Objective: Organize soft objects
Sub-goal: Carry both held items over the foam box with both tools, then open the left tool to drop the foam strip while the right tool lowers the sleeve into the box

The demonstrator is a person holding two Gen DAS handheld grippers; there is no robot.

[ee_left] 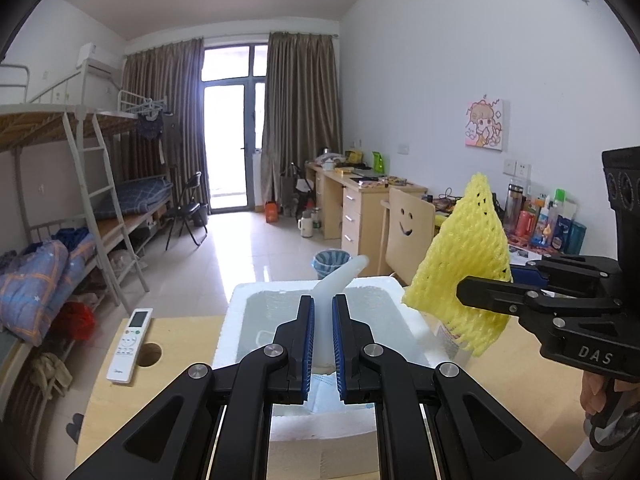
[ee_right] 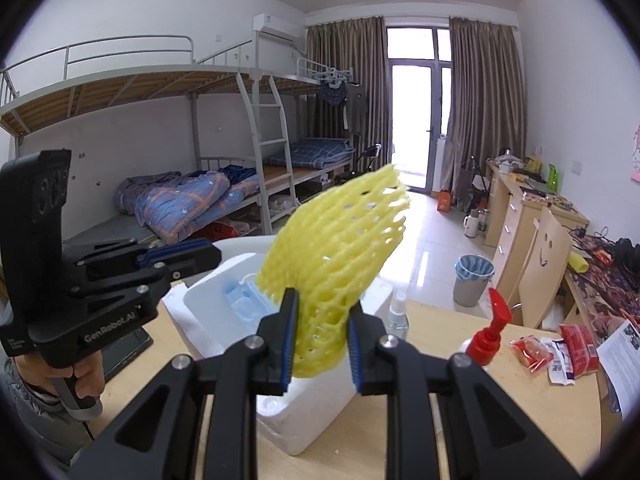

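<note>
My left gripper [ee_left: 323, 308] is shut on a white foam strip [ee_left: 338, 276] and holds it above the open white foam box [ee_left: 240, 300]. My right gripper [ee_right: 323, 306] is shut on a yellow foam net sleeve [ee_right: 340, 240], held upright above the box's right side [ee_right: 316, 412]. The sleeve [ee_left: 464, 256] and the right gripper [ee_left: 480, 294] also show at the right of the left wrist view. The left gripper body [ee_right: 100, 280] shows at the left of the right wrist view. A blue face mask [ee_right: 244, 304] lies inside the box.
A white remote [ee_left: 130, 344] lies on the wooden table [ee_left: 180, 336] left of the box. A red-topped pump bottle [ee_right: 488, 332], a clear spray bottle [ee_right: 396, 312] and red snack packets [ee_right: 556, 352] stand right of it. A dark tablet [ee_right: 124, 352] lies left.
</note>
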